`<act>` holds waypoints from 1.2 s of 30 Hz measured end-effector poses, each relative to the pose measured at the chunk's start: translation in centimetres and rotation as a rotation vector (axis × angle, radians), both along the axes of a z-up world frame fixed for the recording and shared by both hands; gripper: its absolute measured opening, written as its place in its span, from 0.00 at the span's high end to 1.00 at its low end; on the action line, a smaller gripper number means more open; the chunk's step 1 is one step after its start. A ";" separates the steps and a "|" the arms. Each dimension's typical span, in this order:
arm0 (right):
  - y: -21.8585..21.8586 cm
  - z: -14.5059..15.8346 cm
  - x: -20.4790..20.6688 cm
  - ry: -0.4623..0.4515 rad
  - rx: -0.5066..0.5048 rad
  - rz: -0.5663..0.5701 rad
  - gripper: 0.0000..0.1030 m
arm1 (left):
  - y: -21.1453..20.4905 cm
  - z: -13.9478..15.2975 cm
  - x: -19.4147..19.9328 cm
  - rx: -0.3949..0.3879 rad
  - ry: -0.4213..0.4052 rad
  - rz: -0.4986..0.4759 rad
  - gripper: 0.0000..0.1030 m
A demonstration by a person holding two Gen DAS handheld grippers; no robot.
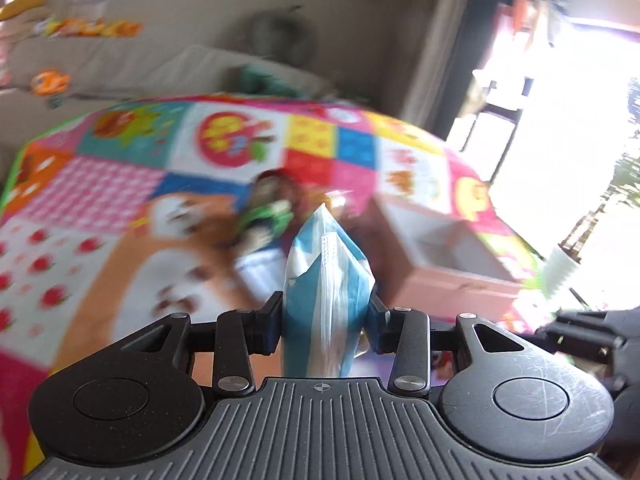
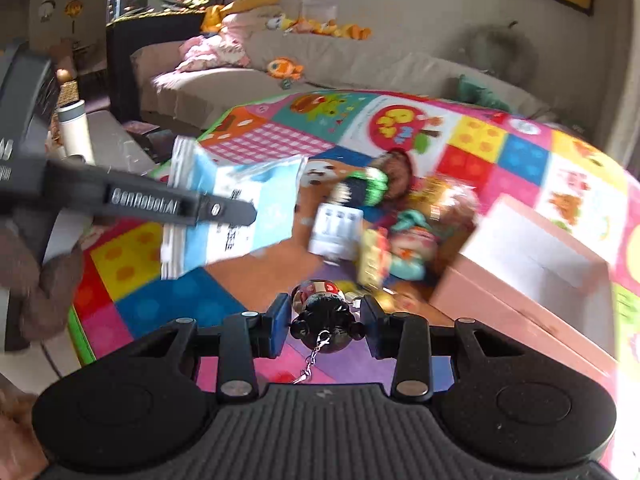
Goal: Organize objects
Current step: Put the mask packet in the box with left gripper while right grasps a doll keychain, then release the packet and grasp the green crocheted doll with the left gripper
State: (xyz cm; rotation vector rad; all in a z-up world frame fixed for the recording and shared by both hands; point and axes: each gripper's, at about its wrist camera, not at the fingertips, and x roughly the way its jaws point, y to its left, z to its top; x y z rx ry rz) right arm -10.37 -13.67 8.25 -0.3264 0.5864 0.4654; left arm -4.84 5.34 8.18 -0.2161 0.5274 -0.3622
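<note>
My left gripper (image 1: 326,314) is shut on a blue-and-white packet (image 1: 326,256), which stands upright between the pads. From the right wrist view the same packet (image 2: 228,208) hangs above the mat's left side in the left gripper (image 2: 244,212). My right gripper (image 2: 326,322) is shut on a small black round keychain toy (image 2: 324,306); its chain dangles below. A blurred pile of small toys and a white box (image 2: 384,224) lies mid-mat. An open pink box (image 2: 528,280) stands right of the pile, also seen in the left wrist view (image 1: 448,256).
Everything rests on a colourful patchwork play mat (image 2: 500,152). A beige sofa (image 2: 340,64) with plush toys runs behind it. A white flask (image 2: 74,128) and a black cabinet (image 2: 132,40) stand at the left. A brown sleeve (image 2: 44,280) holds the left gripper.
</note>
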 end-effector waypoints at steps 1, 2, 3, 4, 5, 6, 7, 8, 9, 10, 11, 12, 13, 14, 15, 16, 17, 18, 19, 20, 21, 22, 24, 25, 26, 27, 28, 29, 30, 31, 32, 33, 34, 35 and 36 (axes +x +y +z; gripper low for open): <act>-1.0 0.0 -0.5 -0.027 -0.009 -0.029 0.64 | -1.5 0.9 0.8 0.001 -0.029 -0.031 0.56; -1.7 0.0 -0.8 -0.042 -0.010 -0.052 0.64 | -3.0 1.5 1.7 0.002 -0.055 -0.051 0.56; -2.6 0.0 -1.0 -0.049 -0.004 -0.073 0.64 | -4.8 2.1 2.7 0.005 -0.080 -0.070 0.56; -3.6 0.0 -1.0 -0.050 0.014 -0.095 0.64 | -6.5 2.4 3.9 0.004 -0.099 -0.088 0.56; -4.3 -0.1 -0.9 -0.054 0.031 -0.111 0.64 | -8.0 2.6 5.2 -0.006 -0.107 -0.101 0.56; -5.0 -0.2 -1.0 -0.059 0.044 -0.125 0.64 | -9.7 2.6 6.7 -0.022 -0.107 -0.110 0.56; -5.7 -0.4 -0.9 -0.063 0.056 -0.137 0.64 | -11.2 2.4 8.3 -0.037 -0.101 -0.116 0.55; -6.1 -0.5 -0.7 -0.064 0.066 -0.148 0.64 | -12.6 2.1 9.7 -0.045 -0.096 -0.118 0.55; -6.6 -0.8 -0.3 -0.062 0.076 -0.162 0.64 | -13.9 1.5 11.0 -0.043 -0.092 -0.109 0.55; -7.1 -1.1 0.0 -0.057 0.085 -0.176 0.64 | -15.3 0.7 12.2 -0.021 -0.088 -0.095 0.54; -7.4 -1.4 0.2 -0.052 0.089 -0.186 0.64 | -16.5 -0.1 13.4 0.022 -0.078 -0.084 0.54; -7.7 -1.7 0.4 -0.047 0.091 -0.200 0.64 | -17.6 -1.1 14.3 0.080 -0.066 -0.068 0.55; -8.0 -2.1 0.7 -0.044 0.091 -0.213 0.64 | -18.3 -2.0 14.8 0.141 -0.056 -0.055 0.55; -8.3 -2.3 0.8 -0.042 0.091 -0.223 0.64 | -18.7 -2.8 15.1 0.193 -0.045 -0.043 0.55; -8.6 -2.5 0.9 -0.039 0.094 -0.232 0.64 | -18.8 -3.4 15.2 0.229 -0.033 -0.034 0.56; -9.0 -2.8 1.1 -0.035 0.098 -0.239 0.64 | -18.5 -3.7 14.9 0.243 -0.025 -0.037 0.56; -9.2 -2.9 1.1 -0.032 0.102 -0.245 0.64 | -17.8 -3.7 14.4 0.238 -0.021 -0.042 0.56; -9.5 -3.0 1.3 -0.028 0.104 -0.251 0.64 | -17.1 -3.4 13.9 0.223 -0.023 -0.050 0.58; -9.6 -3.2 1.4 -0.023 0.107 -0.258 0.64 | -16.2 -3.1 13.2 0.200 -0.031 -0.057 0.60; -9.7 -3.2 1.6 -0.017 0.111 -0.265 0.64 | -15.2 -2.7 12.5 0.182 -0.046 -0.056 0.60; -9.8 -3.1 1.7 -0.014 0.117 -0.269 0.64 | -14.2 -2.0 11.6 0.171 -0.065 -0.037 0.60; -9.9 -3.1 1.9 -0.012 0.125 -0.270 0.64 | -13.1 -1.5 10.8 0.156 -0.078 -0.025 0.60; -9.9 -2.7 2.3 -0.004 0.146 -0.270 0.64 | -11.0 -0.9 9.4 0.107 -0.069 -0.023 0.60; -10.0 -2.2 2.8 0.002 0.161 -0.273 0.64 | -9.9 -0.8 8.8 0.087 -0.063 -0.024 0.60; -10.0 -1.6 3.4 0.004 0.178 -0.283 0.64 | -8.9 -0.9 8.1 0.078 -0.058 -0.021 0.60; -10.2 -0.8 4.2 0.000 0.199 -0.294 0.64 | -8.1 -1.0 7.6 0.076 -0.051 -0.019 0.60; -10.5 0.1 5.3 -0.008 0.225 -0.307 0.64 | -7.4 -1.2 7.1 0.072 -0.045 -0.019 0.60; -10.7 1.2 6.4 -0.018 0.248 -0.321 0.64 | -6.6 -1.6 6.6 0.066 -0.038 -0.013 0.60; -10.9 2.1 7.7 -0.025 0.271 -0.337 0.64 | -5.9 -1.9 6.1 0.062 -0.032 -0.001 0.60; -11.1 3.1 9.4 -0.029 0.294 -0.353 0.64 | -5.4 -2.1 5.9 0.058 -0.027 0.009 0.60; -11.1 3.9 11.3 -0.027 0.317 -0.368 0.64 | -4.8 -2.4 5.7 0.049 -0.019 0.018 0.60; -11.1 4.7 13.3 -0.026 0.340 -0.389 0.64 | -4.2 -2.6 5.7 0.041 -0.009 0.024 0.60; -11.0 5.2 15.3 -0.020 0.355 -0.408 0.64 | -3.7 -2.9 5.7 0.036 0.001 0.032 0.60; -11.0 5.5 17.5 -0.009 0.363 -0.421 0.64 | -3.2 -3.1 5.6 0.032 0.009 0.042 0.60; -10.8 5.5 19.9 0.017 0.365 -0.423 0.63 | -2.5 -3.2 5.6 0.029 0.018 0.054 0.60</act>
